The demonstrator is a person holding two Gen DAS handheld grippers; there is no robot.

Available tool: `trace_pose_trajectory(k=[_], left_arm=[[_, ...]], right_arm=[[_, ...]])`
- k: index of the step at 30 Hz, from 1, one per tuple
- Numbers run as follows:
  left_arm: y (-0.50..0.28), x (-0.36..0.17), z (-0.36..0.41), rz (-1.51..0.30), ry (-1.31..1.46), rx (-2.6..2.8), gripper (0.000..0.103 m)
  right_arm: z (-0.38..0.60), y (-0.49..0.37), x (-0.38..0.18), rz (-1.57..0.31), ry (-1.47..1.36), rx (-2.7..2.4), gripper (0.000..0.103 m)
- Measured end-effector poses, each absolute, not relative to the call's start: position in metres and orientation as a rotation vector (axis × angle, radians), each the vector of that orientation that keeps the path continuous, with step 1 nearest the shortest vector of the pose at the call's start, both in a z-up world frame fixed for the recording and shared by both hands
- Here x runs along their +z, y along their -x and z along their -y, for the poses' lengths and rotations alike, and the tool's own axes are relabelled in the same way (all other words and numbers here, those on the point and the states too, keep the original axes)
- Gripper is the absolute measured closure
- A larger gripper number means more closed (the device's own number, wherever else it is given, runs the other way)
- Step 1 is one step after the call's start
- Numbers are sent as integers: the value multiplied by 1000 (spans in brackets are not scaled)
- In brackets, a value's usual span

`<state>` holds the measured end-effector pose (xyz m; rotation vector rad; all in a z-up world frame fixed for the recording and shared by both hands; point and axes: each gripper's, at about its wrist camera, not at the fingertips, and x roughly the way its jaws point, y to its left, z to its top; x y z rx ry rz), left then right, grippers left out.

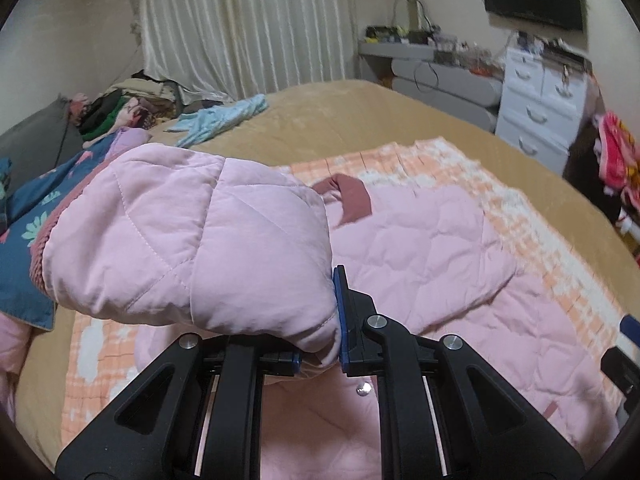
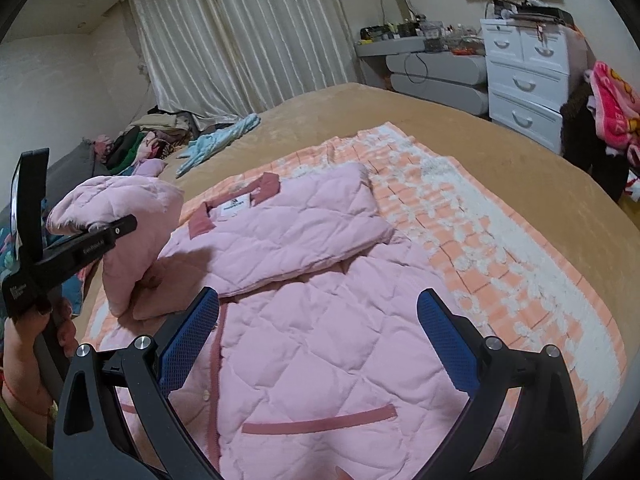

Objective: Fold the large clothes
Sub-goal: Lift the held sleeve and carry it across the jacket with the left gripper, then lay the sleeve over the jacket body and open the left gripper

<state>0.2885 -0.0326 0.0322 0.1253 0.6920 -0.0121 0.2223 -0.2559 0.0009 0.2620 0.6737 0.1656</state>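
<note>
A pink quilted jacket (image 2: pixel 312 320) with dusty-rose trim lies front-up on an orange-and-white checked blanket (image 2: pixel 480 240) on the bed. One sleeve (image 2: pixel 288 236) is folded across its chest. My left gripper (image 1: pixel 320 354) is shut on the other sleeve (image 1: pixel 192 236) and holds it raised above the jacket's left side; it also shows in the right wrist view (image 2: pixel 100 228). My right gripper (image 2: pixel 316 344) is open and empty, hovering over the jacket's lower front, above the pocket trim (image 2: pixel 320 424).
The tan bed cover (image 2: pixel 400 108) runs under the blanket. A light-blue garment (image 2: pixel 220 140) and a pile of clothes (image 2: pixel 152 136) lie at the far left. A blue floral cloth (image 1: pixel 28 248) is at left. White drawers (image 2: pixel 524 80) and a grey dresser (image 2: pixel 436 76) stand beyond the bed.
</note>
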Motion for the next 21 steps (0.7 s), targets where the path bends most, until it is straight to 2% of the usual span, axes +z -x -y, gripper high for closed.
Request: trace_pose_trajectory(k=[21], left_arm=[[-318,-47,98,-810,-360,-53,95]], right_arm=[[281,-248,-49,-745,-289,137,4]])
